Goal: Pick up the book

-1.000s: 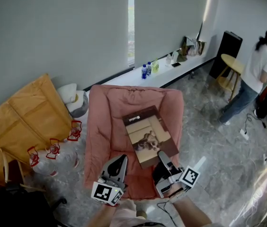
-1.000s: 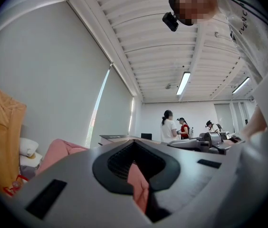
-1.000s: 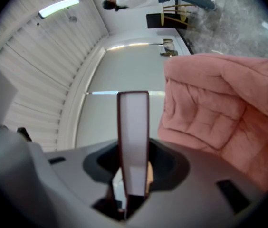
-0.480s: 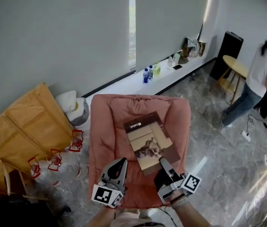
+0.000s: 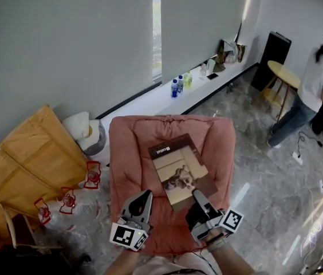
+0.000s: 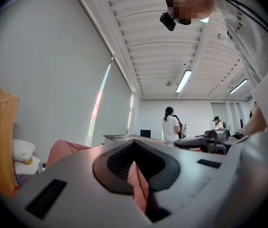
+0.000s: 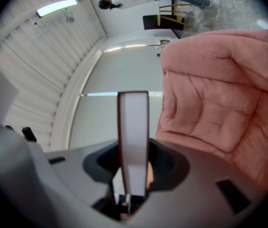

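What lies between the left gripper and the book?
In the head view, only bare pink cushion separates the left gripper from the book.

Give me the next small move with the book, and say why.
Probably raise the right gripper a little. Its jaws clamp the near edge of the book, but most of the book appears to rest on the pink cushion, so it is not yet picked up.
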`<state>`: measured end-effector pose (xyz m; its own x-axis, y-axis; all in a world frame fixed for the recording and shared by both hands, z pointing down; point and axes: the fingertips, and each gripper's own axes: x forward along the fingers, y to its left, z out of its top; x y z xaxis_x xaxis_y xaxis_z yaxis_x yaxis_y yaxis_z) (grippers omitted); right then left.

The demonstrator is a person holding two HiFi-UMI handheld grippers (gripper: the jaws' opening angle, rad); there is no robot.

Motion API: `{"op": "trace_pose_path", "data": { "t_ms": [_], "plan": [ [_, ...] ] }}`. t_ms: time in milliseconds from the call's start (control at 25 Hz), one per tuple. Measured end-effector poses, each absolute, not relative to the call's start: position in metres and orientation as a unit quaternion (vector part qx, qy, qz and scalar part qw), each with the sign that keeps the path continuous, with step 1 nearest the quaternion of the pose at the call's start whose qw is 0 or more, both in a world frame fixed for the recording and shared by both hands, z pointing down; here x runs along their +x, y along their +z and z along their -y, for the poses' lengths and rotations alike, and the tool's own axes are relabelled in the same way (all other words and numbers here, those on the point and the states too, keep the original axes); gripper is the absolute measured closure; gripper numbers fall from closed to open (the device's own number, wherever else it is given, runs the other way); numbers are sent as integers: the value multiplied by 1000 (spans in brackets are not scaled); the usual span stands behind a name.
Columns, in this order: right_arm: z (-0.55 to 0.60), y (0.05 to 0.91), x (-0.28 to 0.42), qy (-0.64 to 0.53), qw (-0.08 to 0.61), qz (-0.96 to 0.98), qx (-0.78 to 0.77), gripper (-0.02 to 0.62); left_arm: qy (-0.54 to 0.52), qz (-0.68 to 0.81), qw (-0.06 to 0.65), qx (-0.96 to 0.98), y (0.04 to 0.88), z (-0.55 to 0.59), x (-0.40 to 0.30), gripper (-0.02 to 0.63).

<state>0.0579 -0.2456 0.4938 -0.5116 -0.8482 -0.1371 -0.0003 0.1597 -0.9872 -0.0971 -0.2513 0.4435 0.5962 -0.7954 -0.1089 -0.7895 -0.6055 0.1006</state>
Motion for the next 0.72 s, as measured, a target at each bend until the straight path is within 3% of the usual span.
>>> {"op": "trace_pose_path", "data": {
  "t_ms": [720],
  "plan": [
    [247, 473, 78, -568, 355, -678, -303, 437, -78, 461, 30, 883, 437, 248, -74, 586]
  ]
}}
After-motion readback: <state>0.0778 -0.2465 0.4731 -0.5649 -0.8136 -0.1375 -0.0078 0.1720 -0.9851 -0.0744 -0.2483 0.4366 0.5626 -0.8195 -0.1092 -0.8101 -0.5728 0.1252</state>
